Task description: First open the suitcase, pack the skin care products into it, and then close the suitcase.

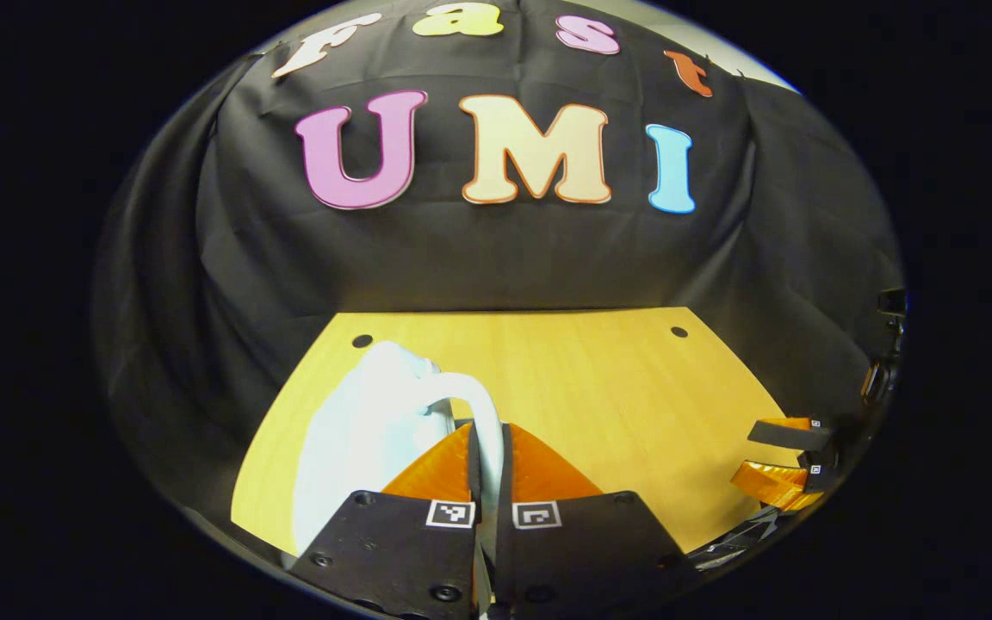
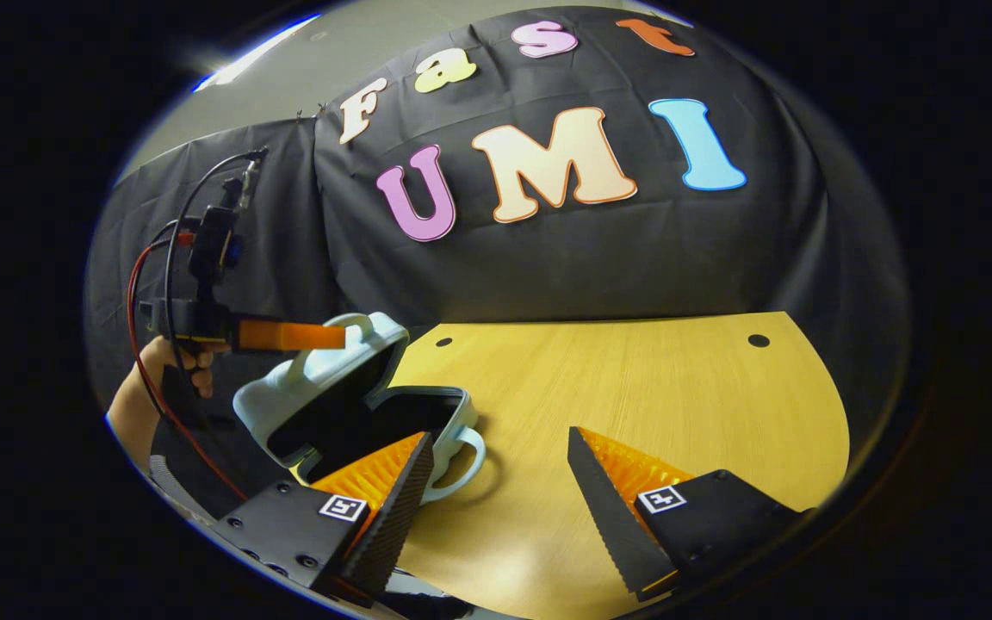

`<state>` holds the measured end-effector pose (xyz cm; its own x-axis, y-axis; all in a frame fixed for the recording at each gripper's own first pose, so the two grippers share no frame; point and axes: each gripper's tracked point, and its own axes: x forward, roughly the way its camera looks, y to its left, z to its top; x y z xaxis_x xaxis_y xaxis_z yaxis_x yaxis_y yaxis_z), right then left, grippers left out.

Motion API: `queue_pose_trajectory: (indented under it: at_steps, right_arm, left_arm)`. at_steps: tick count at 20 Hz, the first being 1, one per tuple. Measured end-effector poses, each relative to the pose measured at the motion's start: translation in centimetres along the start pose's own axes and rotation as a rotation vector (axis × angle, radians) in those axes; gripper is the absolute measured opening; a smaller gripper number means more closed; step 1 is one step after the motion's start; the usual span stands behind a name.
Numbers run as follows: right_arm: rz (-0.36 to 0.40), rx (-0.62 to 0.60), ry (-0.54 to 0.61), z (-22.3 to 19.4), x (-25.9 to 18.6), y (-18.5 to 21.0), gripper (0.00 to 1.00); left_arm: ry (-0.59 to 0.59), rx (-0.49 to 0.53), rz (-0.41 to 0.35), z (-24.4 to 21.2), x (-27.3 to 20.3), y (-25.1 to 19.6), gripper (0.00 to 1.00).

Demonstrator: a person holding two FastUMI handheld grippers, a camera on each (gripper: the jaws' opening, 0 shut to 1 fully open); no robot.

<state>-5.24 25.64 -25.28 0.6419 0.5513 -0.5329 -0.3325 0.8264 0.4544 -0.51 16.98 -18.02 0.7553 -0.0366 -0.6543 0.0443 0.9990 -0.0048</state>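
Holding the suitcase (image 2: 350, 387) lid up by its handle (image 1: 483, 422), my left gripper (image 1: 489, 482) had its jaws clamped on that loop so the shell stayed partly open at the bench's (image 2: 634, 396) near-left corner. My right gripper (image 2: 500, 482) hung just beside it with jaws apart, free to fetch the skin care products, which I couldn't spot.

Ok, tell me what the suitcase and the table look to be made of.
Suitcase: likely hard moulded plastic, pale blue, smooth satin shell with rounded edges and moulded handles; the interior looks dark, material unclear. Table: wood or wood-look laminate, going by its yellow surface with fine straight grain lines and low sheen.
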Motion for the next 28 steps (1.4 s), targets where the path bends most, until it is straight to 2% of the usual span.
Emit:
queue_pose_trajectory:
  at_steps: [8, 11, 14, 16, 21, 22, 23, 26, 28]
  right_arm:
    - [-0.029, -0.009, 0.001, 1.0, -1.4, -2.6, 0.98]
    - [-0.04, -0.027, 0.004, 1.5, -2.1, -3.7, 0.98]
    - [-0.054, -0.054, -0.041, 3.3, -2.7, -4.9, 0.98]
    - [-0.056, -0.068, -0.068, 4.4, -3.4, -5.4, 0.98]
    - [-0.16, -0.184, -0.31, 11.9, -6.5, -6.3, 0.98]
    - [-0.177, -0.183, -0.362, 13.8, -7.2, -5.9, 0.98]
    - [-0.189, -0.182, -0.417, 15.7, -7.9, -5.5, 0.98]
    - [-0.257, -0.168, -0.53, 20.7, -9.8, -5.3, 0.98]
    - [-0.3, -0.152, -0.565, 22.2, -11.2, -5.0, 0.98]
  left_arm:
    - [0.051, -0.01, -0.016, -5.1, 4.9, -4.8, 0.01]
    - [0.091, 0.028, -0.011, -7.9, 6.7, -6.3, 0.02]
    - [0.073, 0.014, -0.004, -9.8, 7.6, -7.7, 0.09]
    - [0.024, -0.007, 0.001, -9.3, 7.1, -8.6, 0.15]
    - [-0.21, -0.026, 0.053, -1.9, 2.4, -9.6, 0.94]
    - [-0.254, -0.026, 0.059, 0.0, 0.5, -9.6, 1.0]
    - [-0.31, -0.035, 0.054, 2.3, -1.0, -9.6, 0.97]
    - [-0.495, -0.05, 0.02, 9.4, -6.3, -9.6, 0.98]
    - [-0.548, -0.048, 0.004, 12.3, -8.5, -9.3, 0.95]
